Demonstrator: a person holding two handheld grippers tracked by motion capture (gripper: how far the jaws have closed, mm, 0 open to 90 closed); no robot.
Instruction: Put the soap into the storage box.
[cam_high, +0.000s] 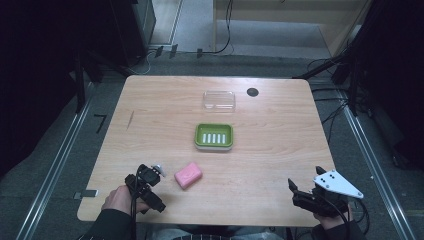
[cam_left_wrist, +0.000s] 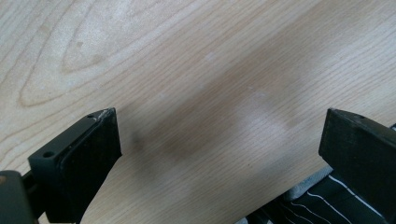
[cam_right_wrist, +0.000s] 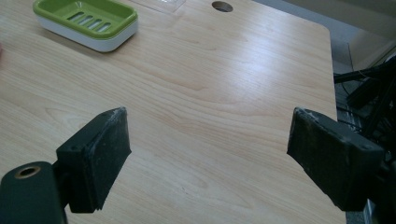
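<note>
A pink bar of soap (cam_high: 188, 174) lies on the wooden table (cam_high: 165, 105) near the front left. Just left of it a hand holds my left gripper (cam_high: 148, 186); in the left gripper view its jaws stand wide apart over bare wood, so the left gripper (cam_left_wrist: 219, 140) is open and empty. A green soap dish (cam_high: 214, 136) with a white base sits at the table's middle. It appears again as the soap dish (cam_right_wrist: 86, 21) at the top left of the right gripper view. My right gripper (cam_high: 305, 196) rests at the front right corner; the right gripper (cam_right_wrist: 208, 140) is open with nothing between its pads.
A clear plastic lid (cam_high: 219, 99) lies behind the dish, and a round cable hole (cam_high: 252, 92) sits beside it. The table's right edge (cam_right_wrist: 332, 70) is close to my right gripper. Dark stands and cables surround the table.
</note>
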